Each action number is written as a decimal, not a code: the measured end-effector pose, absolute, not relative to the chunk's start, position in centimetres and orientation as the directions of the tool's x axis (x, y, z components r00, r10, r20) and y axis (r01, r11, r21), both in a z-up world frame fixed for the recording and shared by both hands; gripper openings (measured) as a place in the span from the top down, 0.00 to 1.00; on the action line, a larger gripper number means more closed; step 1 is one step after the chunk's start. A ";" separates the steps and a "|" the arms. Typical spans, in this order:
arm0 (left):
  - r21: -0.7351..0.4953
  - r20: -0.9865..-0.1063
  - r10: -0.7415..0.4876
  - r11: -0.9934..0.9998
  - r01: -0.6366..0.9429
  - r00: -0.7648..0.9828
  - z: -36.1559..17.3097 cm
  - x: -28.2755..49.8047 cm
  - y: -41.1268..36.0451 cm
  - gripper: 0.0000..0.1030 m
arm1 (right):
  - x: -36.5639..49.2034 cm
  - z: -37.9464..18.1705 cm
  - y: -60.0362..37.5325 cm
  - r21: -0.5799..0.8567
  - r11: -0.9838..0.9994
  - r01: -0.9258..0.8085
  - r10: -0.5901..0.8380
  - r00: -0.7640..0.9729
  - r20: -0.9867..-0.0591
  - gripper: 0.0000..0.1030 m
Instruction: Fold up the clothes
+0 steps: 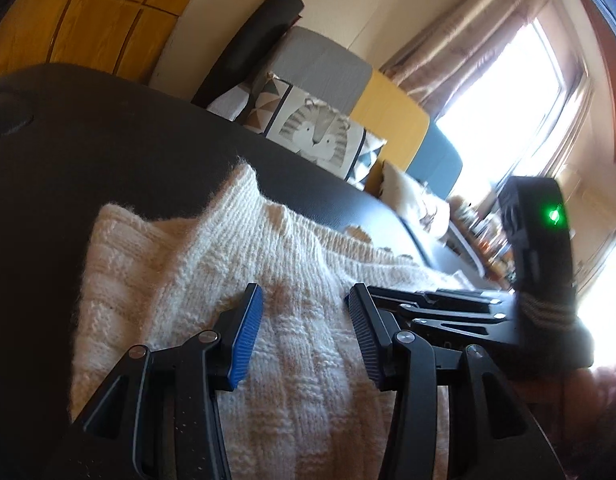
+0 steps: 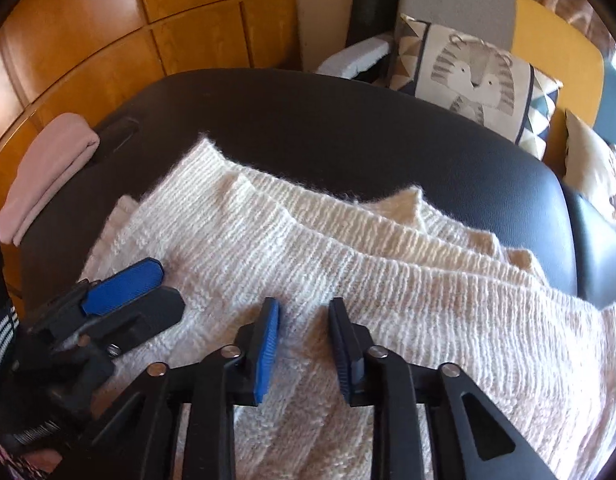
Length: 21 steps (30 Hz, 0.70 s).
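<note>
Across the middle of both views lies a cream knit sweater (image 2: 348,264), spread in overlapping layers on a black padded bench (image 2: 348,120). Left gripper (image 1: 304,328) sits low over the knit with its blue-padded fingers (image 1: 246,340) moderately apart, and nothing pinched between them, just sweater underneath. Right gripper (image 2: 304,344) is over the near part of the sweater too, its fingers narrower, and again no fabric is visibly clamped, so it looks like a small empty gap. In the right wrist view the left gripper shows up at lower left, lying right on the sweater's left edge. Pink folded cloth (image 2: 48,172) sits on the bench's far left corner, well apart from the sweater. Behind the bench, upper right of the frame, there's a cushion with a tiger print (image 2: 472,76) leaning against grey and yellow panels, and wooden cabinet doors (image 2: 108,32) fill the upper left.
</note>
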State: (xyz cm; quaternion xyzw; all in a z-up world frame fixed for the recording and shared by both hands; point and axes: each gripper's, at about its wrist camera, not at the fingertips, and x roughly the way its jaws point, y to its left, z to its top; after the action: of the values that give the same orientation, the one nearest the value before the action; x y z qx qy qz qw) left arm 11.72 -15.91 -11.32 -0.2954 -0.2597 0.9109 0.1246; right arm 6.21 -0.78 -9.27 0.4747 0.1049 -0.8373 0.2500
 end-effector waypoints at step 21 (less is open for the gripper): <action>-0.576 -0.442 0.352 -0.817 -0.040 -0.825 -11.2 12.3 -16.4 0.51 | 4.0 -8.2 -0.4 0.164 -0.840 0.517 -0.405 -0.396 -0.824 0.94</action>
State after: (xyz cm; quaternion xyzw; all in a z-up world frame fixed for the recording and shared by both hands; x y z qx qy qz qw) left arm 12.32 -16.43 -11.16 -0.2758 -0.2831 0.9123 0.1075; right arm 4.03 -0.44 -8.16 0.4748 0.0590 -0.8335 0.2763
